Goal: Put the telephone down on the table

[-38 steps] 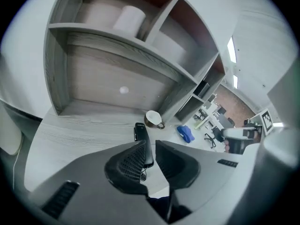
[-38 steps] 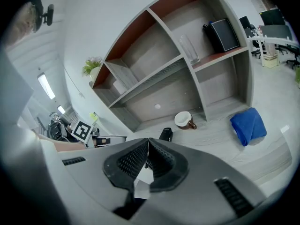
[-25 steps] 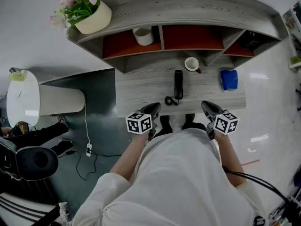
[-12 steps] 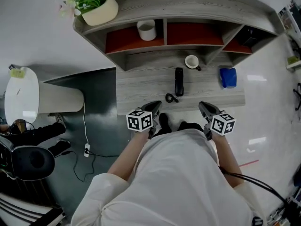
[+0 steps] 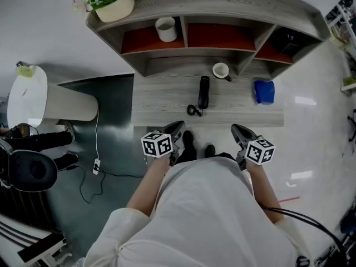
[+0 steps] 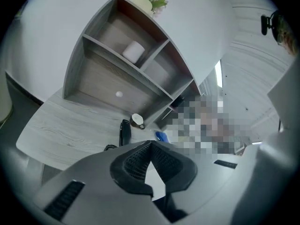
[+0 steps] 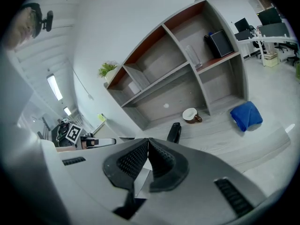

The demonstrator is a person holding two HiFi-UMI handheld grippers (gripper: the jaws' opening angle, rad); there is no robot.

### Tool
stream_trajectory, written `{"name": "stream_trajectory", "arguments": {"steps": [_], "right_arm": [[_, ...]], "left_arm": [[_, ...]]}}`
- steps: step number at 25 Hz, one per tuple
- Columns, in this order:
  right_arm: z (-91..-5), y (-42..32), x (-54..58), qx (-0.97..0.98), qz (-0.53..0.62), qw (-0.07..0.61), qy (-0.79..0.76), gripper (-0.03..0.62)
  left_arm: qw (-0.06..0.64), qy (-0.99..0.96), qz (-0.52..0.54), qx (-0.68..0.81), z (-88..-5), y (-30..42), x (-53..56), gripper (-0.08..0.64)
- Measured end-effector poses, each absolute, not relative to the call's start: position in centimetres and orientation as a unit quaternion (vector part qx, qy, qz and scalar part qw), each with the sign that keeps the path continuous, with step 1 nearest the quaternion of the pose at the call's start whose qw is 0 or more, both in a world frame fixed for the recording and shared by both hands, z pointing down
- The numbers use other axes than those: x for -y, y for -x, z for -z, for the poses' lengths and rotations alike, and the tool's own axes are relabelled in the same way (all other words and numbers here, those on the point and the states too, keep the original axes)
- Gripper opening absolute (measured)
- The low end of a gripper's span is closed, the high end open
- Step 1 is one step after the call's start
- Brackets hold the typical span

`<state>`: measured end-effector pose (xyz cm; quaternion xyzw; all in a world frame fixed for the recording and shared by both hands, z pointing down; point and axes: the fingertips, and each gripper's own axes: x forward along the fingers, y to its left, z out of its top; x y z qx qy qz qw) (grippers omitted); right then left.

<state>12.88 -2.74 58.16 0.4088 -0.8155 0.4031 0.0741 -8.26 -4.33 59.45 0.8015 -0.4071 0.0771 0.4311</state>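
A black telephone handset (image 5: 203, 92) lies flat on the grey wooden table (image 5: 161, 102), its coiled cord (image 5: 193, 110) at its near end. It shows too in the left gripper view as the handset (image 6: 124, 132) and in the right gripper view as the handset (image 7: 174, 132). My left gripper (image 5: 177, 129) hangs just off the table's front edge, shut and empty. My right gripper (image 5: 238, 130) sits level with it to the right, also shut with nothing in it. Both are clear of the telephone.
A white cup (image 5: 221, 70) stands behind the handset, a blue cloth (image 5: 264, 91) at the table's right. The shelf unit (image 5: 222, 4) holds a white roll (image 5: 166, 29), a dark box (image 5: 288, 39) and a flower pot (image 5: 110, 2). A white round stand (image 5: 28, 106) is left.
I have stepped back a little from the table, so both grippers sit farther from its front edge. The telephone has not moved.
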Motion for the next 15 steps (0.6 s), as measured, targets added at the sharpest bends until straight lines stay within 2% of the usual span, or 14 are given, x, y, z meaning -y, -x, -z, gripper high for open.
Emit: {"name": "stream_trajectory", "arguments": {"steps": [4, 15], "right_arm": [[-58.3, -14.7, 0.4, 0.817, -0.410, 0.070, -0.399, 0.017], [-58.9, -15.7, -2.8, 0.830, -0.413, 0.071, -0.369, 0.017]], "left_arm": [[0.445, -0.787, -0.063, 0.423, -59.7, 7.0, 1.8, 0.009], [0.425, -0.786, -0.068, 0.443, -59.7, 7.0, -2.9, 0.009]]}}
